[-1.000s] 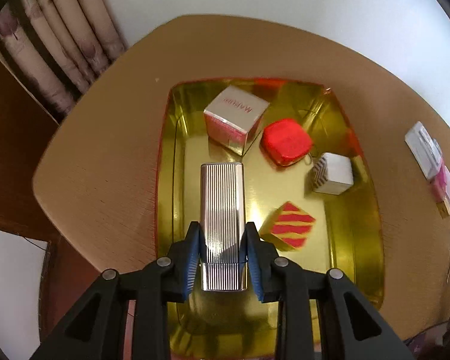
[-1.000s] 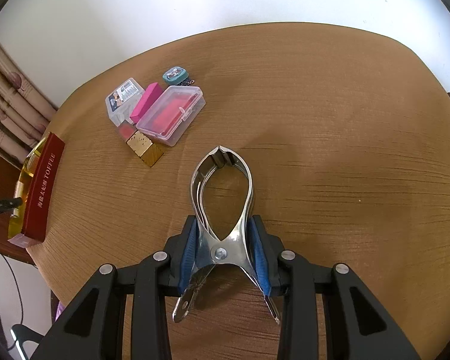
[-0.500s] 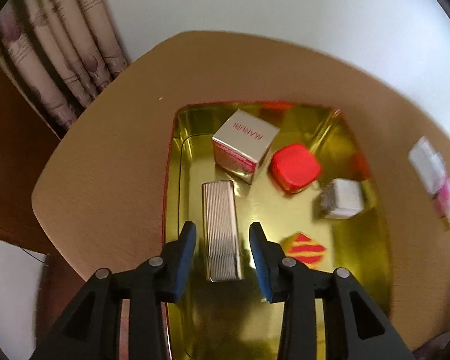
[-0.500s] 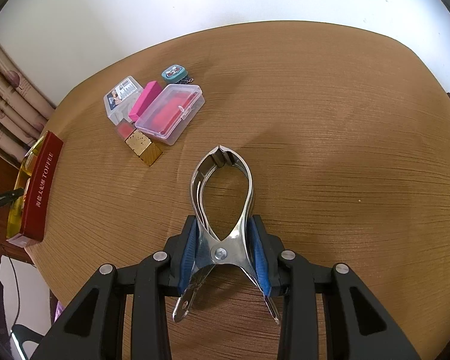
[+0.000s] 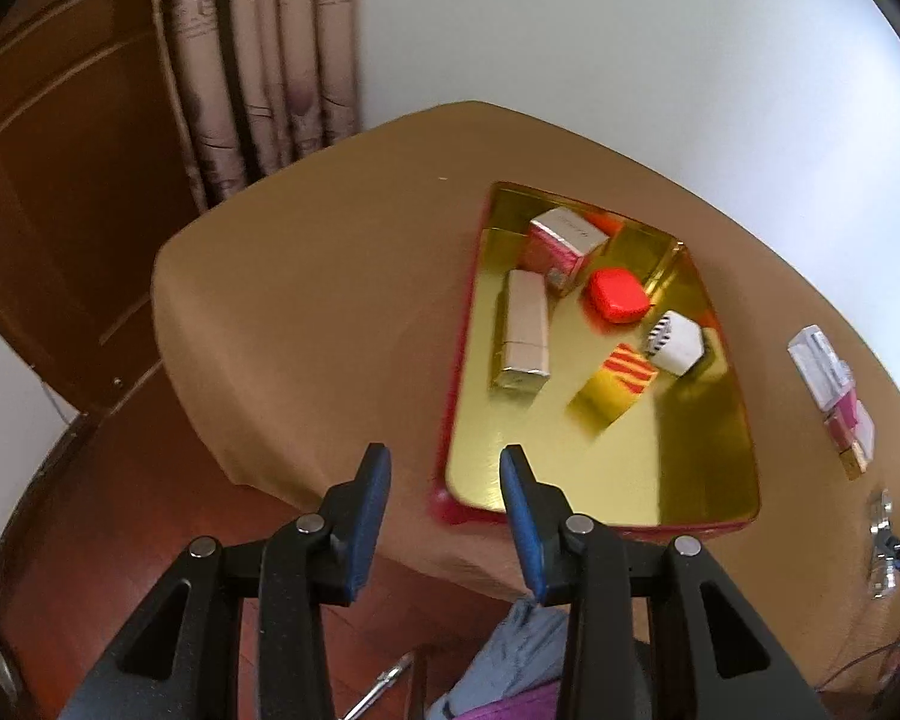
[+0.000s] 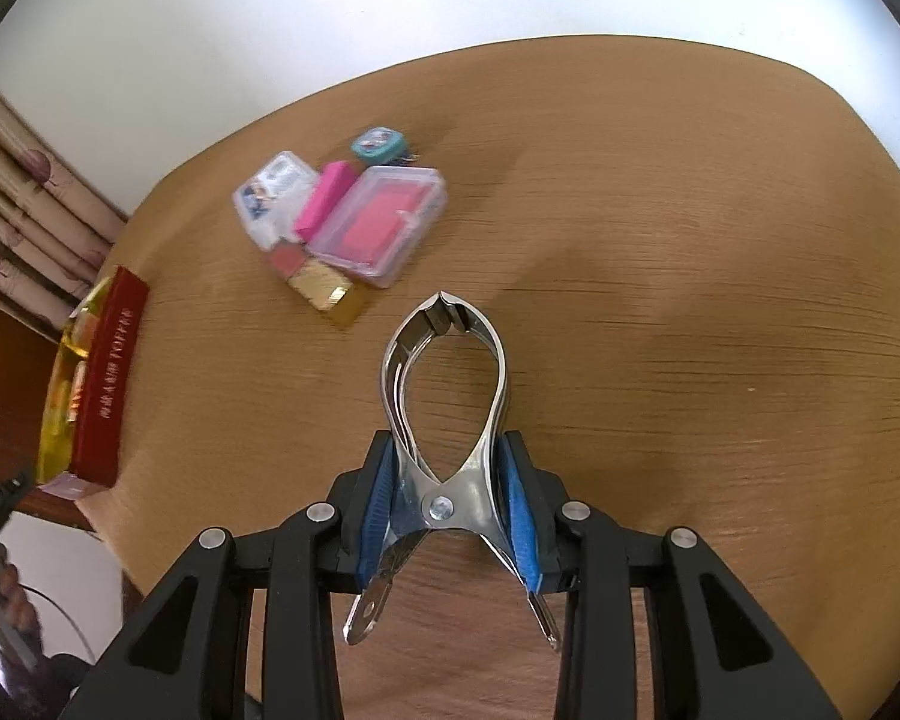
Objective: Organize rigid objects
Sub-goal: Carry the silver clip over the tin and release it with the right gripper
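Note:
A gold tray (image 5: 600,468) with a red rim lies on the brown table. In it rest a ribbed silver box (image 5: 525,330), a pink and silver cube box (image 5: 561,240), a red case (image 5: 618,295), a white box (image 5: 678,342) and a yellow box with red stripes (image 5: 621,378). My left gripper (image 5: 444,453) hangs open and empty over the table's near edge, short of the tray's near left corner. My right gripper (image 6: 447,441) is shut on a shiny metal spring clamp (image 6: 441,498), pads pressing its sides just above the table.
Left of the clamp lie a clear box with a pink insert (image 6: 384,219), a pink bar (image 6: 327,201), a small clear case (image 6: 273,198), a teal tin (image 6: 378,143) and a gold block (image 6: 324,288). The tray's red wall (image 6: 111,372) is at the far left. Curtain (image 5: 258,60) stands behind.
My left gripper let go of the silver box, which now lies in the tray, and drew back and up to the table's edge. The right gripper and clamp barely moved.

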Available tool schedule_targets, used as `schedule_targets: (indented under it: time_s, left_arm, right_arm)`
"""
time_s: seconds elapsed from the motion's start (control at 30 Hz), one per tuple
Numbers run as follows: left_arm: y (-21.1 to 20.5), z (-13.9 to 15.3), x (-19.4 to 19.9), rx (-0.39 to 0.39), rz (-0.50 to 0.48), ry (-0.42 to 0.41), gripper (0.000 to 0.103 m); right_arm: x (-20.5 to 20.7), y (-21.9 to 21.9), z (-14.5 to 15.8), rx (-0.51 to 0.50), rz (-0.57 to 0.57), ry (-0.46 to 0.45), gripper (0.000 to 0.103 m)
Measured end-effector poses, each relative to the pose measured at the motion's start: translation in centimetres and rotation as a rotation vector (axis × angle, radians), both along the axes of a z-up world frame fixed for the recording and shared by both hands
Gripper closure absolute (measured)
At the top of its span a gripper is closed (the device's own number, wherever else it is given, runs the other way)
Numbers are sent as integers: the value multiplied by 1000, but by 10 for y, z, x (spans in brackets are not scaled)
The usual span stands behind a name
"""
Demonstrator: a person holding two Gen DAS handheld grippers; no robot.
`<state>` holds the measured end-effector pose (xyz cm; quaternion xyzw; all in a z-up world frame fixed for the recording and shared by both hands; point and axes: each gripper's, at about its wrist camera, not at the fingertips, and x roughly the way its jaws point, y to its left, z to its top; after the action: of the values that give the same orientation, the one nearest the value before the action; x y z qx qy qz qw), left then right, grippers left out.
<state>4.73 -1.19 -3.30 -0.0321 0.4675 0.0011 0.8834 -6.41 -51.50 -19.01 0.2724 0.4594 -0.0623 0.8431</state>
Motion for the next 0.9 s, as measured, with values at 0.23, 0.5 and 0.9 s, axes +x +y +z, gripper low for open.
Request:
schedule_targets:
  time_s: [0.23,0.5,0.9]
  left_arm:
    - [3,11,-13,91,19,-98,65]
    - [4,-4,-8,28,-17,-27,64]
    - [27,-4,-2,-61,29,-22,64]
  right_arm:
    - [43,49,44,105,109,-70,71]
    - [160,171,80,245,336,-76,71]
    - [264,271,40,416,254,71,71]
